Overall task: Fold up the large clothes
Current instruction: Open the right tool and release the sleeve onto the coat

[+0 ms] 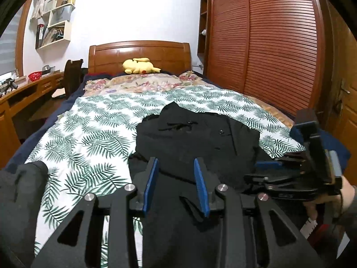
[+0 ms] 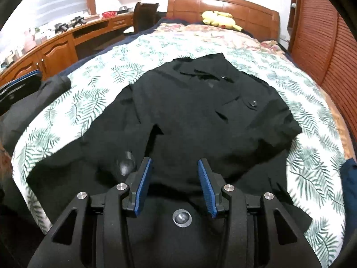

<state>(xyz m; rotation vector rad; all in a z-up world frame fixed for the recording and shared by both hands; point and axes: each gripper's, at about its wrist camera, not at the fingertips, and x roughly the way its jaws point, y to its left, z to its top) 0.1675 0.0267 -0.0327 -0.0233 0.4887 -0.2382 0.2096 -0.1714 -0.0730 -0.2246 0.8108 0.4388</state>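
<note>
A black coat (image 2: 200, 116) lies spread on the bed's leaf-print sheet (image 2: 312, 156), collar toward the wooden headboard (image 2: 223, 4) and hem toward the cameras; its front shows a dark button (image 2: 253, 103) and a sleeve folded across the body. The right claw (image 2: 175, 185) points steeply down over the coat's lower part, its blue pads (image 2: 206, 185) standing apart with nothing pressed between them; only the cloth lying below shows through the gap, along with a round metal fitting (image 2: 181, 217) under the claw's body. The left claw (image 1: 177, 183) is held at a shallower downward tilt near the coat's near edge, its blue pads (image 1: 200, 185) also parted, and black fabric fills the space between them, though the view does not settle whether the pads grip that fabric or merely hover over it. In the left wrist view the right claw appears at the right edge, lying sideways over the coat's right side, with the person's hand (image 1: 343, 198) wrapped around its handle. A second dark garment (image 1: 22, 189) sits at the sheet's left edge. A yellow plush toy (image 1: 139, 65) rests by the headboard, a wooden desk (image 2: 67, 38) runs along the left wall, and a slatted wardrobe (image 1: 267, 44) stands at the right.
</note>
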